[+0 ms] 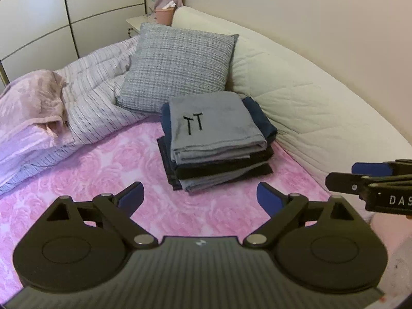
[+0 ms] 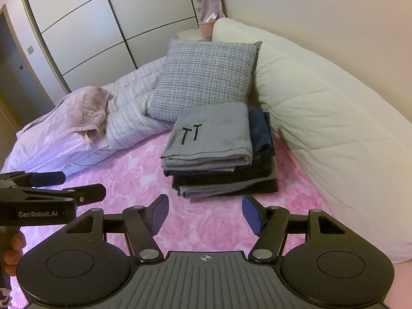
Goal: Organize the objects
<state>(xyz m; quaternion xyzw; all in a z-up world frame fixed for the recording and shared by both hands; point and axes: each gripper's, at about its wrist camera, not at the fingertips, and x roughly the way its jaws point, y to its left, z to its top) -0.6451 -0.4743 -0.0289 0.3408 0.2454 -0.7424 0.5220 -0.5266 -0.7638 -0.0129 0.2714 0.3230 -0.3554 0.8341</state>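
Folded clothes stack [image 1: 216, 141], flat on bedspread [image 1: 103, 170]

We see a bed with a pink rose-patterned sheet [image 1: 108, 164] and a cream quilted headboard [image 1: 303, 97] against a plain wall [image 1: 309, 13]; pale wardrobe doors [image 2: 85, 25] stand behind, beside a small white nightstand [image 1: 135, 23].

A grey towel [image 1: 215, 126] bearing black marks is topping navy and black folds [image 1: 224, 170]; pink rose-patterned sheet [image 1: 108, 170], grey checked pillow [image 1: 177, 67], lilac striped duvet [image 1: 95, 90].
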